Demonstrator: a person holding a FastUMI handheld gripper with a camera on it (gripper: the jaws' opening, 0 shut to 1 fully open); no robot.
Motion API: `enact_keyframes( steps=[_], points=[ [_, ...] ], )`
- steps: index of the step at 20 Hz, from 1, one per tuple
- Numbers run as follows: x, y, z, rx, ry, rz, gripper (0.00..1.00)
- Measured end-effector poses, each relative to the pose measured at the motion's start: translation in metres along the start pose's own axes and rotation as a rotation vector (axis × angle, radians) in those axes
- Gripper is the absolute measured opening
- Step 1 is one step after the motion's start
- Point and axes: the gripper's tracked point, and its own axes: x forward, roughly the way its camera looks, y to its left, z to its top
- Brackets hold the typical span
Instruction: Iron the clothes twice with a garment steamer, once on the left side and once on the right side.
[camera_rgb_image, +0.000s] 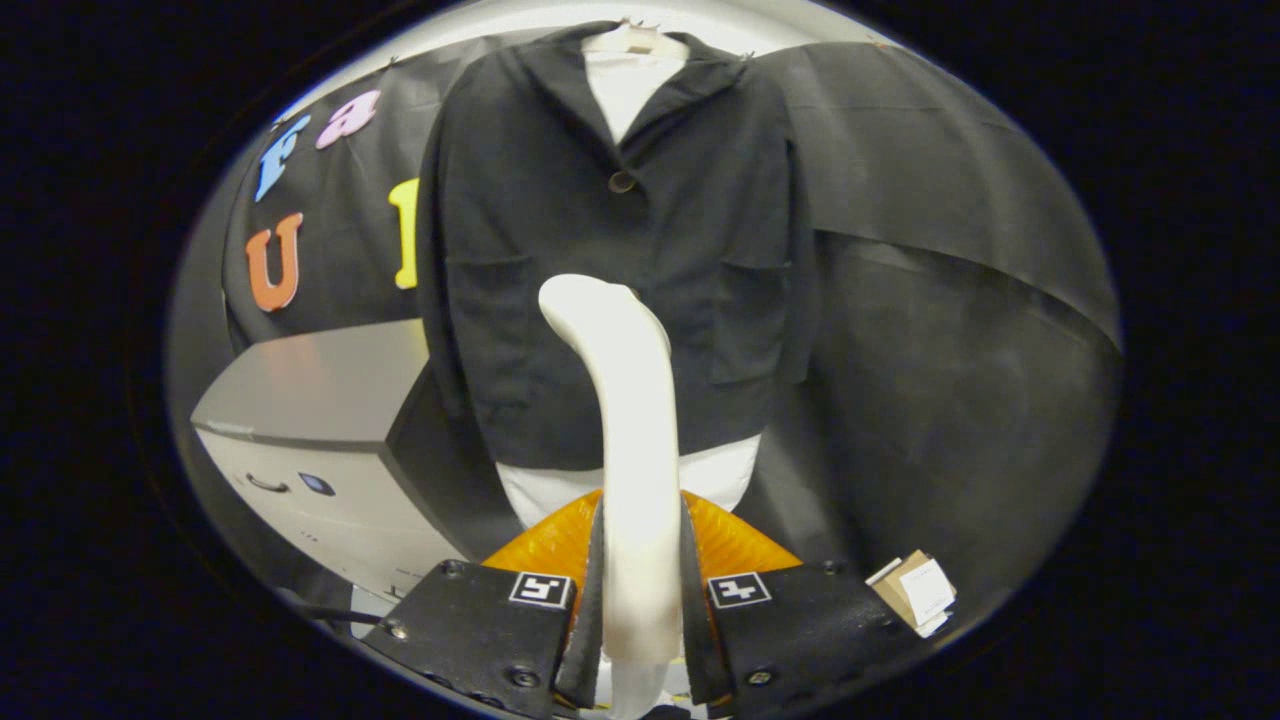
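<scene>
One gripper (640, 580) looked forward into a booth, and its two fingers were closed on the pale handle of a garment steamer (625, 400), one finger pressing each side, with no gap showing between fingers and handle. Going left to right: on the far left stood a grey cabinet (320, 400) with a flat top and a small handle on its front, set lower than the clothing and off to its side. Next, straight ahead of the fingers, the steamer rose between them and curved over at its top toward the left, its head standing in front of the lower middle of a dark jacket (560, 220). The jacket hung on a hanger (630, 40) over a white form, buttoned once at the chest, with a patch pocket on each side; a strip of white showed below its hem. Whether the steamer head touched the cloth could not be told. To the right of the jacket hung plain black cloth (950, 250), and low on the right, just beside the right finger, lay a small cardboard tag or box (915, 590). Judging by this, the steamer was already in hand and the pass over the jacket was in progress or about to begin; the next move would call for keeping the head near the cloth and drawing it steadily along one side, then the other.
</scene>
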Motion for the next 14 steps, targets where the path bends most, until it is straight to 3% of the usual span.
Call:
enact_keyframes(
  steps=[7, 14],
  points=[
    [-0.019, -0.062, 0.085, 0.108, -0.131, -0.06, 0.37],
    [-0.03, -0.084, 0.194, 0.172, -0.289, -0.056, 0.37]
  ],
)
